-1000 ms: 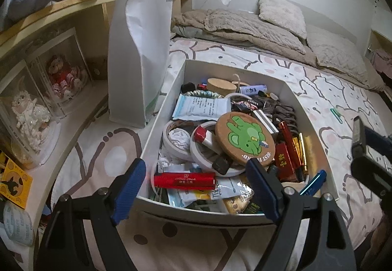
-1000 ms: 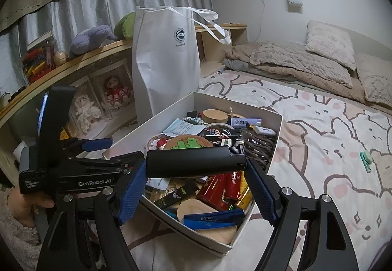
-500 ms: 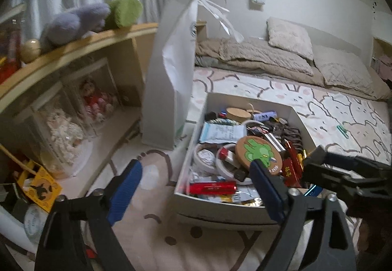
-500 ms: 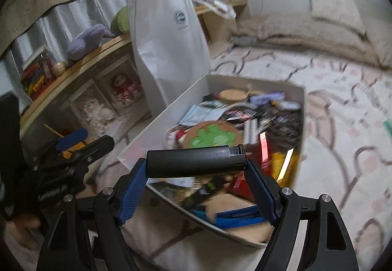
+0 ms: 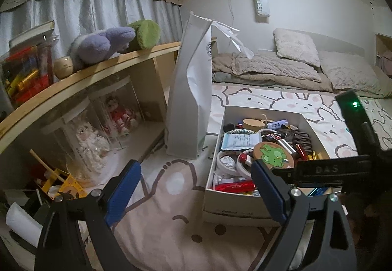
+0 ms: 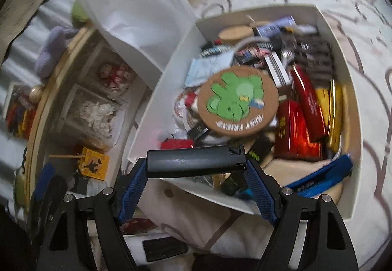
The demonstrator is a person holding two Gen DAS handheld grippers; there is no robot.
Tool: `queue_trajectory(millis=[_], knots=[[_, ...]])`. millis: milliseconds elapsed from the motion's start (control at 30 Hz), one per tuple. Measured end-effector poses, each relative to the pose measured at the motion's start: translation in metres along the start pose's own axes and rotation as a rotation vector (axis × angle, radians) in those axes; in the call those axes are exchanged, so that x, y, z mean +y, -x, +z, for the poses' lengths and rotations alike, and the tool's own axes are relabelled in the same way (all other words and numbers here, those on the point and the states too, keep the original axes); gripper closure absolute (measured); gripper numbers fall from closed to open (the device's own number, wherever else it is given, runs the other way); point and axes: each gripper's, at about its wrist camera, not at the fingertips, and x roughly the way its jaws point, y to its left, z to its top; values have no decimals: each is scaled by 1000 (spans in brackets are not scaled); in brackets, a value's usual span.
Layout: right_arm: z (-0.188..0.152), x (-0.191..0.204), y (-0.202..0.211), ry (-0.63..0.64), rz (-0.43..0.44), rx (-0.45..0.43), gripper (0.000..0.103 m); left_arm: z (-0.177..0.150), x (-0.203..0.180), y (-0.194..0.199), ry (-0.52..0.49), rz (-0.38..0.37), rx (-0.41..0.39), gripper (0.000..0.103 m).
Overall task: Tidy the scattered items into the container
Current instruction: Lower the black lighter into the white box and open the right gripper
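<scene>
The right tongs [image 6: 196, 168] grip a smooth black lighter [image 6: 196, 164] lengthwise between ribbed blue pads, held over the near rim of the white cardboard box [image 6: 343, 55] on a patterned bedspread [image 5: 171, 222]. Inside, a round cork coaster [image 6: 237, 101] with a green cartoon figure lies on glossy red and gold packets; motion blur smears the smaller items. The left tongs [image 5: 196, 192] stand wide and empty beside the box, near a tall white paper bag [image 5: 191, 89]. The right tool partly hides the box's near corner.

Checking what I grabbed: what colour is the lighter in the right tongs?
Black; the lighter shows best in the right wrist view.
</scene>
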Motion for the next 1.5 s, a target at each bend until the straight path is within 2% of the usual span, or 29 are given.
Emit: queue_trajectory(millis=[167,467,600,633,667,700,1200,1333,1500], knots=[[-3,6,-2,15,-56,5,23,-4,5,1,7,2,1,11],[-5,10,-4,11,-99,-4,23,-11,8,1,16,3,13,11],[-7,8,-6,-23,-72,7,23,-12,10,2,23,8,15,11],[-6,8,-5,-29,-68,7,16,-12,10,3,24,8,15,11],[-6,9,-4,-28,-68,3,4,-12,10,3,24,9,14,11],[-6,10,-2,-25,-69,-3,0,-11,10,3,24,11,14,11],[-4,9,16,-32,-52,-20,0,-8,8,7,18,12,12,11],[-4,7,20,-29,-16,-29,0,-8,8,7,18,11,15,11],[-5,1,30,-9,-13,-64,0,-7,3,8,21,9,20,11]])
